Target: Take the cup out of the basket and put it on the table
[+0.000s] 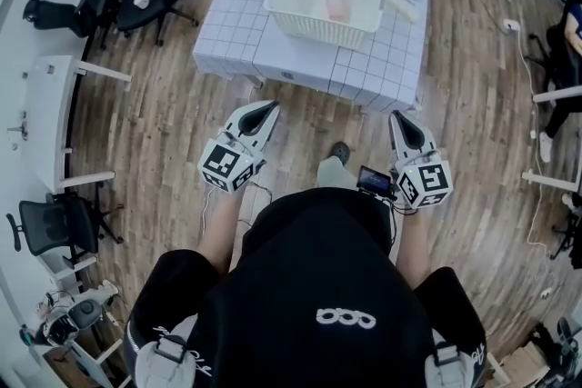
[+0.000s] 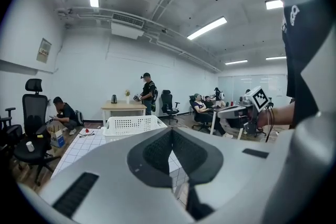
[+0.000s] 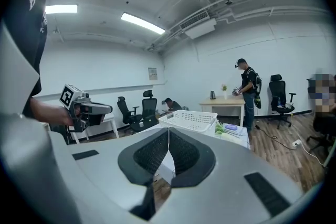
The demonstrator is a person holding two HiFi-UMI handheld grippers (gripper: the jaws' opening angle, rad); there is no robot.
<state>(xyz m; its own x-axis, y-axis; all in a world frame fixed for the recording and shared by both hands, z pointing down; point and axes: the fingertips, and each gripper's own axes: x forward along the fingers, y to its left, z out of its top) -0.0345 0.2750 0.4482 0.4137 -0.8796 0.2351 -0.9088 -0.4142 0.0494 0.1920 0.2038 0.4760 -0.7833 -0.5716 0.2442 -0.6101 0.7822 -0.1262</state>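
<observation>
Nearest, the person's bare forearms (image 1: 221,236) reached forward from the waist, roughly parallel. The left gripper (image 1: 270,108) pointed toward one o'clock, its tongs pressed together on nothing. The right gripper (image 1: 397,117) pointed toward eleven o'clock, its tongs likewise closed and empty. Both hung above the wooden floor (image 1: 164,123), short of the table (image 1: 238,23) at twelve o'clock. On the table stood the white basket (image 1: 318,24), with the pink cup (image 1: 337,7) inside it.
</observation>
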